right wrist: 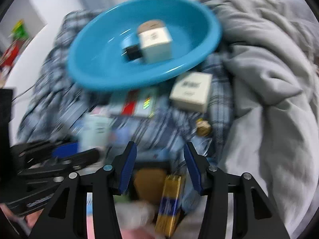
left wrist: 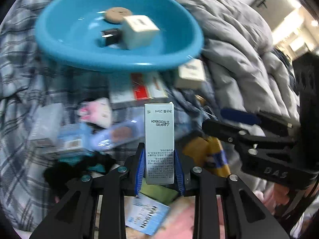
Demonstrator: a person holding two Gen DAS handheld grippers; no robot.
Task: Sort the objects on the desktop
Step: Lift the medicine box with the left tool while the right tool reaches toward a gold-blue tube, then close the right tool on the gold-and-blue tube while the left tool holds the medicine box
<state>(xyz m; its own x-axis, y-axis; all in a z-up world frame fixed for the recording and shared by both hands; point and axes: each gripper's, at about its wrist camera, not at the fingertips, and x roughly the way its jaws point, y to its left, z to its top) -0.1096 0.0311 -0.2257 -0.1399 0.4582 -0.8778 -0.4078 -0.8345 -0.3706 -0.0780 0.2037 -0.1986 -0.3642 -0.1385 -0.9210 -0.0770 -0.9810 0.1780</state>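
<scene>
left tongs (left wrist: 159,163): clamped on silver carton (left wrist: 159,139), long axis upright along fingers | blue basin (left wrist: 79,55): straight ahead, well beyond carton tip | right tongs (right wrist: 160,167): parted, empty, over yellow box (right wrist: 169,203)

Two handheld grippers angling steeply downward

The left gripper (left wrist: 159,171) is clamping a silver carton (left wrist: 159,139) upright between its blue pads, while the right gripper (right wrist: 160,165) is standing parted, gripping nothing.

Small boxes (right wrist: 137,105) below the blue basin (right wrist: 111,75) motion-blurred, labels unreadable, gold carton (right wrist: 169,203) smeared
</scene>
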